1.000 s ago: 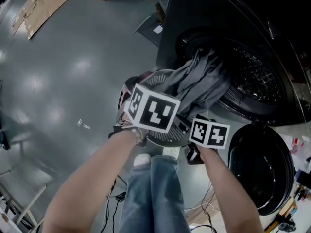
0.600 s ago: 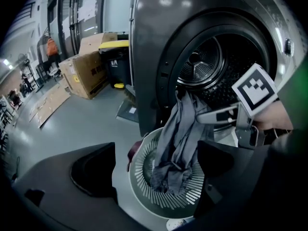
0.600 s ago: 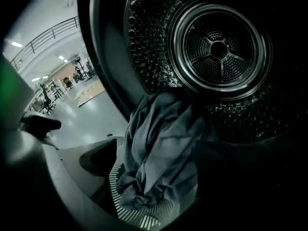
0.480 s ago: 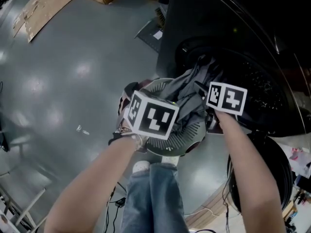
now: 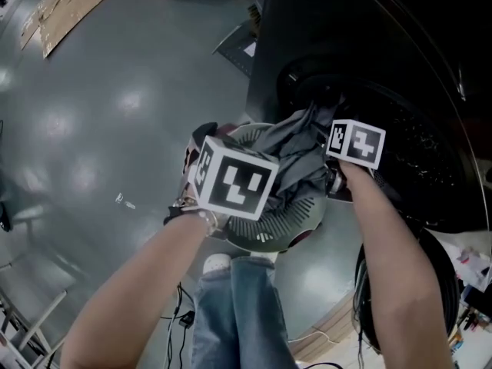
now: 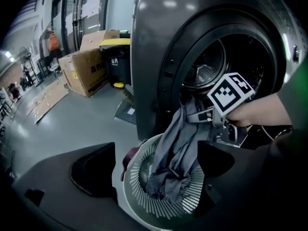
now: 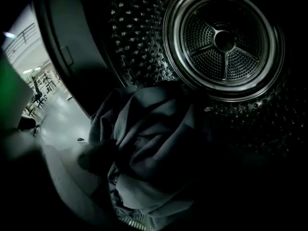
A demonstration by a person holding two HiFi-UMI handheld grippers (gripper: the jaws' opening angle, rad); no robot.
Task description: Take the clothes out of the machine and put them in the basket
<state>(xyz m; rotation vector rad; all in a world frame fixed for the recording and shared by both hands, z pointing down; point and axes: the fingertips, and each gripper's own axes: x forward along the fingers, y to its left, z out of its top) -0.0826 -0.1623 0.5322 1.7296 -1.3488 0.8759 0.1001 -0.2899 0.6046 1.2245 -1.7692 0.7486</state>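
Note:
A grey garment (image 5: 301, 151) hangs from the mouth of the dark washing machine (image 5: 400, 121) down into the round slotted basket (image 5: 296, 220) on the floor. In the left gripper view the garment (image 6: 175, 148) lies bunched in the basket (image 6: 139, 174). My left gripper (image 6: 156, 172) hovers above the basket, open and empty. My right gripper (image 7: 159, 177) reaches into the drum (image 7: 224, 40) and its jaws are opening. The grey cloth (image 7: 144, 134) lies between them. Darkness hides the pads.
A dark red cloth (image 6: 129, 157) hangs at the basket's far rim. Cardboard boxes (image 6: 89, 61) and a black bin with a yellow lid (image 6: 115, 57) stand left of the machine. The machine's open door (image 5: 450, 283) is at lower right. The person's legs (image 5: 238, 314) stand beside the basket.
My right gripper has swung from the basket's near side up to the machine's mouth. The grey garment has sagged into the basket. The left gripper has barely shifted.

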